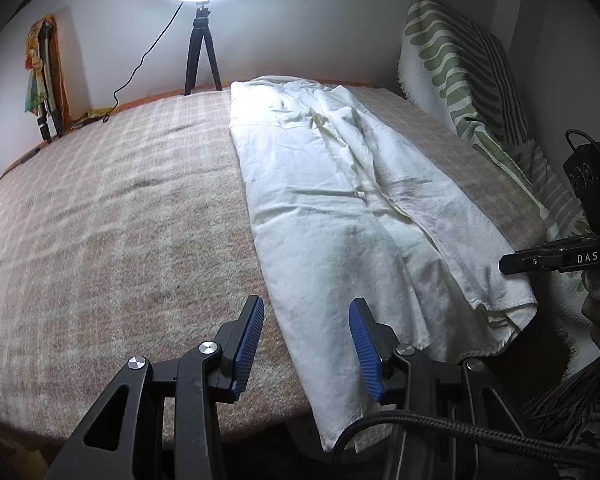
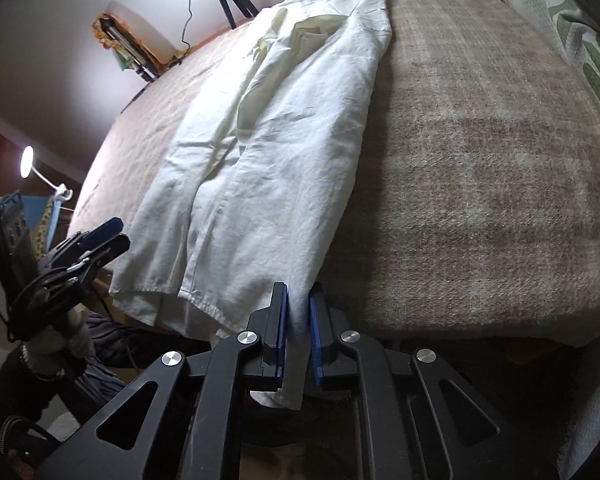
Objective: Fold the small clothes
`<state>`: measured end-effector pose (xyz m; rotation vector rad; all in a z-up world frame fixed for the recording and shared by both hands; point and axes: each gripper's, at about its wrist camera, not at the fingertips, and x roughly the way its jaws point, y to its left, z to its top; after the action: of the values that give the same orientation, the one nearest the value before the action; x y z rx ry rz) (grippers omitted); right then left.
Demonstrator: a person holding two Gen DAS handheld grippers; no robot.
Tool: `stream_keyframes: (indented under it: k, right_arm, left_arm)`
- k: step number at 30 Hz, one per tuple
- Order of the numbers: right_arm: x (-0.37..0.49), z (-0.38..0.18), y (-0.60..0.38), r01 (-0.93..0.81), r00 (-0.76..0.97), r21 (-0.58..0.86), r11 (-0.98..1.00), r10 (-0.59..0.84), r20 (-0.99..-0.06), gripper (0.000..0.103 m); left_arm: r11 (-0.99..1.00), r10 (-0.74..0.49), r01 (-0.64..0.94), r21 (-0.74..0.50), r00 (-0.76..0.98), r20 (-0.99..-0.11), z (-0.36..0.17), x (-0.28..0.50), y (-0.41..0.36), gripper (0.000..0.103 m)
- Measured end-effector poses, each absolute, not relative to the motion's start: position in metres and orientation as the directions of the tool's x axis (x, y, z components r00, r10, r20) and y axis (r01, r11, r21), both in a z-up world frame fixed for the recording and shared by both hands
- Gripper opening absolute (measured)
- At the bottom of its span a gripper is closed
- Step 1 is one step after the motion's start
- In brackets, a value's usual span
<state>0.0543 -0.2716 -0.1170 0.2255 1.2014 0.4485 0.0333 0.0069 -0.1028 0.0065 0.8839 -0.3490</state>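
A pair of white trousers (image 1: 340,184) lies lengthwise on the checked blanket (image 1: 112,208), folded leg over leg, with the hems hanging over the near edge. My left gripper (image 1: 306,312) is open and hovers over the near left edge of the trousers, not touching them. My right gripper (image 2: 298,300) is shut on the hem corner of the trousers (image 2: 276,152) at the blanket's near edge. The right gripper also shows at the right edge of the left wrist view (image 1: 540,260). The left gripper shows at the left in the right wrist view (image 2: 96,248).
A ring light on a black tripod (image 1: 202,56) stands at the far edge. A green and white striped pillow (image 1: 464,72) leans on the right wall. A small lamp (image 2: 28,162) glows at the left. Bare blanket (image 2: 480,160) lies right of the trousers.
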Motion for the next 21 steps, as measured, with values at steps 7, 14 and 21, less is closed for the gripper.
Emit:
stream_keyframes:
  k: [7,14,21]
  right_arm:
    - [0.050,-0.112,-0.261,-0.254,0.318,0.324,0.911,0.395,-0.862,0.017]
    - [0.053,-0.120,-0.265,-0.222,0.297,0.365,0.904,0.419,-0.858,0.021]
    - [0.054,-0.125,-0.269,-0.228,0.263,0.411,0.883,0.462,-0.847,0.022]
  left_arm:
    - [0.942,-0.284,0.317,-0.107,0.590,-0.756,-0.104,0.040,0.001,0.046]
    - [0.946,-0.258,0.310,-0.091,0.553,-0.792,-0.122,0.069,-0.002,0.046]
    - [0.937,-0.270,0.335,-0.100,0.511,-0.816,-0.132,0.055,-0.001,0.046]
